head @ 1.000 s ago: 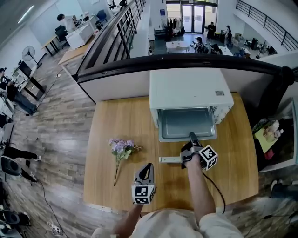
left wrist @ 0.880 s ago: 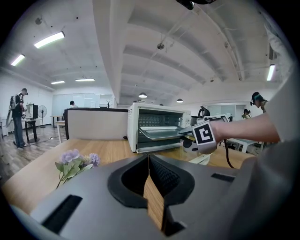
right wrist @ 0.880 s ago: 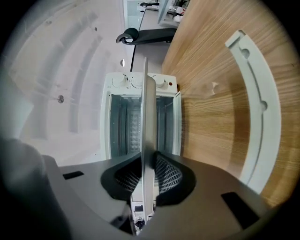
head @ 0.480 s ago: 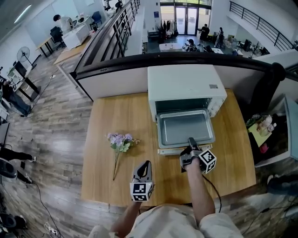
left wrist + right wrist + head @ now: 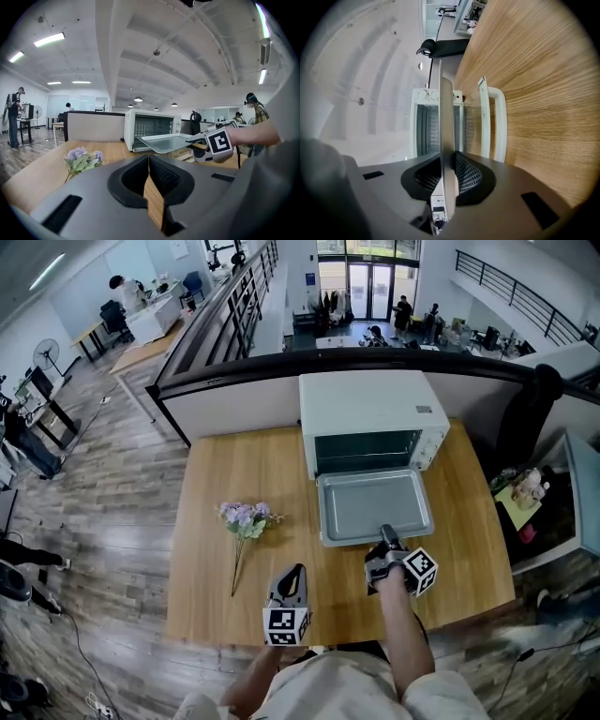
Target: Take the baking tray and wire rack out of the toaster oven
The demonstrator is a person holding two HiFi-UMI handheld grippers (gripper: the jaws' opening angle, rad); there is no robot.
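Observation:
The grey baking tray (image 5: 373, 504) sticks out of the white toaster oven (image 5: 367, 409), almost wholly clear of the opening, above the lowered door. My right gripper (image 5: 386, 538) is shut on the middle of the tray's near rim. In the right gripper view the tray (image 5: 443, 117) runs edge-on between the pads, with the door's handle (image 5: 496, 123) beside it. My left gripper (image 5: 292, 585) hovers over the table at the front, shut with nothing in it. From it I see the tray (image 5: 166, 139) and the oven (image 5: 152, 125). The wire rack is not clear to me in the dark opening.
A bunch of lilac flowers (image 5: 242, 521) lies on the wooden table (image 5: 216, 474) to the left of the oven. A black railing (image 5: 244, 362) runs behind the table. A side surface with small items (image 5: 525, 493) stands to the right.
The right gripper has drawn the tray out of the oven toward me, covering the open door and its handle. The left gripper has shifted only slightly.

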